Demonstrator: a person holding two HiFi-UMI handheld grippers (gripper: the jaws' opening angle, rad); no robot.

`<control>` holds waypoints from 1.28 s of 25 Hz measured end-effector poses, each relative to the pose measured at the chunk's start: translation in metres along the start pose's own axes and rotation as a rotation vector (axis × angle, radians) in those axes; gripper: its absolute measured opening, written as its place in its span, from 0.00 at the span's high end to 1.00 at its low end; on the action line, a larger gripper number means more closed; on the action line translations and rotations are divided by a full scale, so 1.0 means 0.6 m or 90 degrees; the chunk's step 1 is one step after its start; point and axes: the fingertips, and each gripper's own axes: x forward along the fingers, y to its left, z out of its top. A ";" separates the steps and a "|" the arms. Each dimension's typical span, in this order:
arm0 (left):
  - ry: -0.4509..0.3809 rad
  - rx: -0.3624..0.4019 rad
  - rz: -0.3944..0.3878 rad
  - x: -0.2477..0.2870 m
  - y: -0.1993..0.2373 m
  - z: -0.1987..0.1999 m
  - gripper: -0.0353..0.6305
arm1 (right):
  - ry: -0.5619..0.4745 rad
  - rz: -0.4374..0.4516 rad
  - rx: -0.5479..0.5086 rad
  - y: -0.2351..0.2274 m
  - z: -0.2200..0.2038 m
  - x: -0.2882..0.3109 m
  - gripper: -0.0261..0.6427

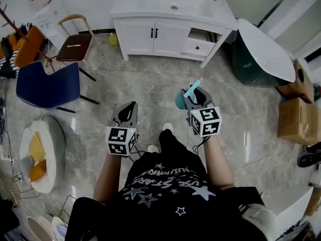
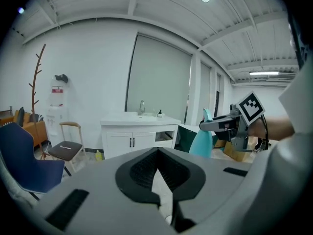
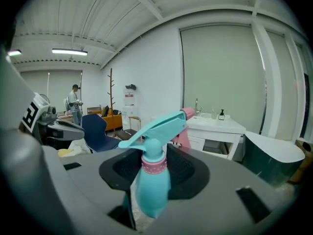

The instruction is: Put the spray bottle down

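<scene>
Lettering on the black shirt (image 1: 165,177) (upside down, blurred) cannot be read.

Ahead: sink cabinet (image 1: 138,36); left: chairs (image 1: 47,87); right: boxes (image 1: 296,119); spray bottle (image 1: 192,89) between right gripper (image 1: 193,100) jaws.

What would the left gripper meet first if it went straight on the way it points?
Nothing close: the left gripper points over bare floor toward the white sink cabinet; floor or cabinet first, depth is unclear.

light: bright, even, ceiling tube lamps (image 3: 69,51); glare: sheen on floor (image 1: 150,87); edges: fisheye bend, dark corners
</scene>
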 end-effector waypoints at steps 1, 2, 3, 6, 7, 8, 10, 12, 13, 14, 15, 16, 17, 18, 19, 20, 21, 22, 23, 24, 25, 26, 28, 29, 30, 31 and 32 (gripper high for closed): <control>0.001 -0.003 0.000 -0.003 0.000 -0.003 0.92 | -0.003 -0.003 0.003 -0.002 0.001 -0.002 0.72; 0.000 -0.004 0.000 -0.006 0.000 -0.003 0.92 | -0.008 -0.006 0.006 -0.003 0.002 -0.004 0.72; -0.002 -0.003 0.000 -0.009 0.002 -0.003 0.92 | -0.015 -0.009 0.009 -0.004 0.004 -0.005 0.72; -0.005 -0.002 0.007 -0.006 0.014 0.000 0.92 | -0.024 -0.011 0.015 -0.005 0.006 0.001 0.72; -0.005 -0.005 0.010 -0.003 0.018 0.001 0.92 | -0.022 -0.010 0.014 -0.006 0.006 0.005 0.72; -0.005 -0.009 0.012 0.002 0.022 0.002 0.92 | -0.019 -0.008 0.013 -0.007 0.005 0.011 0.72; 0.000 -0.015 0.010 0.016 0.027 0.002 0.92 | -0.018 -0.004 0.014 -0.012 0.007 0.025 0.72; 0.009 -0.012 0.007 0.037 0.032 0.003 0.92 | -0.019 -0.001 0.019 -0.024 0.011 0.046 0.72; 0.013 -0.011 0.006 0.048 0.035 0.004 0.92 | -0.017 0.000 0.022 -0.031 0.012 0.058 0.72; 0.016 -0.011 0.005 0.057 0.038 0.005 0.92 | -0.012 0.003 0.025 -0.039 0.013 0.073 0.72; 0.020 -0.012 0.006 0.067 0.043 0.006 0.92 | -0.008 0.008 0.029 -0.046 0.014 0.089 0.72; 0.025 -0.013 0.008 0.077 0.050 0.007 0.92 | -0.006 0.013 0.031 -0.053 0.018 0.107 0.72; 0.030 -0.014 0.011 0.090 0.059 0.010 0.92 | -0.007 0.018 0.033 -0.061 0.025 0.127 0.72; 0.034 -0.016 0.013 0.106 0.069 0.014 0.92 | -0.010 0.021 0.033 -0.072 0.035 0.149 0.72; 0.037 -0.018 0.016 0.125 0.079 0.020 0.92 | -0.013 0.024 0.033 -0.084 0.045 0.171 0.72; 0.038 -0.020 0.019 0.147 0.090 0.029 0.92 | -0.016 0.025 0.034 -0.098 0.055 0.194 0.72; 0.037 -0.022 0.023 0.169 0.100 0.040 0.92 | -0.018 0.027 0.036 -0.112 0.065 0.216 0.72; 0.034 -0.023 0.026 0.193 0.109 0.052 0.92 | -0.020 0.030 0.039 -0.126 0.074 0.240 0.72; 0.031 -0.022 0.029 0.217 0.119 0.066 0.92 | -0.021 0.034 0.041 -0.140 0.083 0.263 0.72; 0.029 -0.021 0.032 0.241 0.128 0.079 0.92 | -0.021 0.040 0.044 -0.153 0.093 0.287 0.72; 0.027 -0.021 0.036 0.264 0.137 0.093 0.92 | -0.021 0.046 0.046 -0.167 0.103 0.312 0.72; 0.026 -0.021 0.041 0.288 0.146 0.106 0.92 | -0.022 0.052 0.048 -0.180 0.114 0.336 0.72; 0.027 -0.023 0.047 0.334 0.162 0.129 0.92 | -0.023 0.062 0.048 -0.207 0.136 0.383 0.72; 0.028 -0.022 0.050 0.356 0.169 0.140 0.92 | -0.023 0.067 0.047 -0.222 0.147 0.405 0.72; 0.030 -0.021 0.053 0.378 0.176 0.150 0.92 | -0.024 0.071 0.046 -0.236 0.157 0.426 0.72; 0.031 -0.018 0.057 0.401 0.182 0.160 0.92 | -0.026 0.074 0.046 -0.252 0.167 0.447 0.72; 0.031 -0.016 0.060 0.422 0.188 0.170 0.92 | -0.028 0.076 0.045 -0.267 0.177 0.466 0.72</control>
